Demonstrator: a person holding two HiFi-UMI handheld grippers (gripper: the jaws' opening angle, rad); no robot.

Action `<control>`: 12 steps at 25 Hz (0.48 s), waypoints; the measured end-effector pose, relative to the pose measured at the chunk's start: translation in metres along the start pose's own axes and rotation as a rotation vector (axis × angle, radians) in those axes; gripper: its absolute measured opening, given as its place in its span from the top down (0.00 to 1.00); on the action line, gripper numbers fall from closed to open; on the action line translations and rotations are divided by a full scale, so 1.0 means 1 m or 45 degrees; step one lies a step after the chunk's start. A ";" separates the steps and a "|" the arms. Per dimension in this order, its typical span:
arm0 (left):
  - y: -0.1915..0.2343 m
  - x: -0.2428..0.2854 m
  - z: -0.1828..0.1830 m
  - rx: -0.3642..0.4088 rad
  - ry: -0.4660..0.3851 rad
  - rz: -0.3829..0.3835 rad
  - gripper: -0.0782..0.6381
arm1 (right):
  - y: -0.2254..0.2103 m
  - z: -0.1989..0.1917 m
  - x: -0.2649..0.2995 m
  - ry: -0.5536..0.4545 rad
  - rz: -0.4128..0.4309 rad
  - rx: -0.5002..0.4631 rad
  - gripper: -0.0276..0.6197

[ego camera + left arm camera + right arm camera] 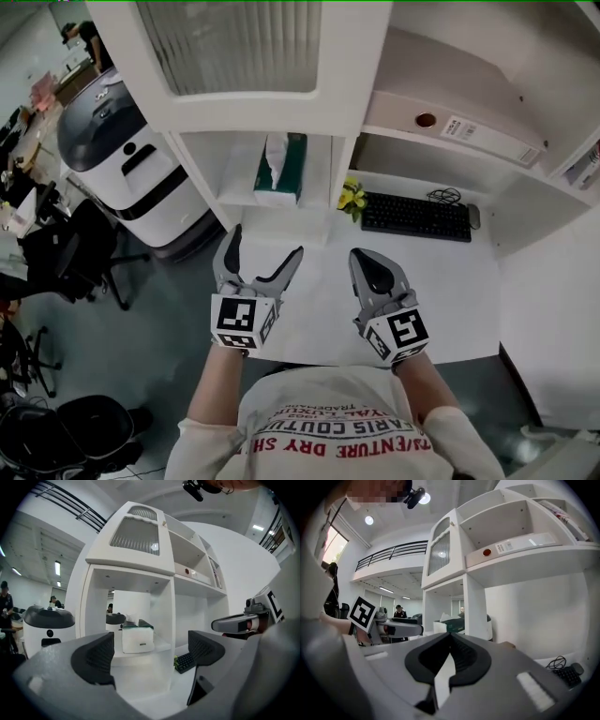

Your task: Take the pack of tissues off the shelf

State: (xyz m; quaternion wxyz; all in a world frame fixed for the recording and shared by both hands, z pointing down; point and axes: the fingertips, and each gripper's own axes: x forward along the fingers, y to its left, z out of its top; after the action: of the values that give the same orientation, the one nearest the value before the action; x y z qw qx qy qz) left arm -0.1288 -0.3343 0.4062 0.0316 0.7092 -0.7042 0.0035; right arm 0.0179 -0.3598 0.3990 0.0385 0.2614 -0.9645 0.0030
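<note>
we hold left gripper point(265, 242) with jaws wide apart, empty; pack of tissues point(137, 639) stands ahead of them on the shelf point(161, 645), well clear. right gripper point(362, 255) beside it, jaws pressed together on nothing.

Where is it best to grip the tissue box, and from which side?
Grip the tissue box across its two long sides, coming in through the shelf's open front: its narrow end faces outward, and the open left gripper is lined up with it.
</note>
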 end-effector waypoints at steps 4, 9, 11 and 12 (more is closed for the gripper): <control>0.013 0.032 -0.001 -0.032 -0.017 0.089 0.20 | -0.024 -0.006 0.022 0.016 0.047 0.010 0.95; 0.032 0.064 -0.008 -0.036 0.039 0.201 0.20 | -0.039 -0.014 0.043 0.042 0.096 0.015 0.95; 0.037 0.077 -0.011 -0.014 0.067 0.233 0.20 | -0.045 -0.017 0.051 0.045 0.096 0.034 0.95; 0.038 0.082 -0.013 -0.005 0.080 0.245 0.19 | -0.048 -0.018 0.054 0.044 0.094 0.046 0.95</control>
State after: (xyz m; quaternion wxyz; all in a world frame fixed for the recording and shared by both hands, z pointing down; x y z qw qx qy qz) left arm -0.1655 -0.4160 0.4250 0.0547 0.6379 -0.7677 0.0271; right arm -0.0030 -0.4278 0.4208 0.0504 0.2261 -0.9724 0.0262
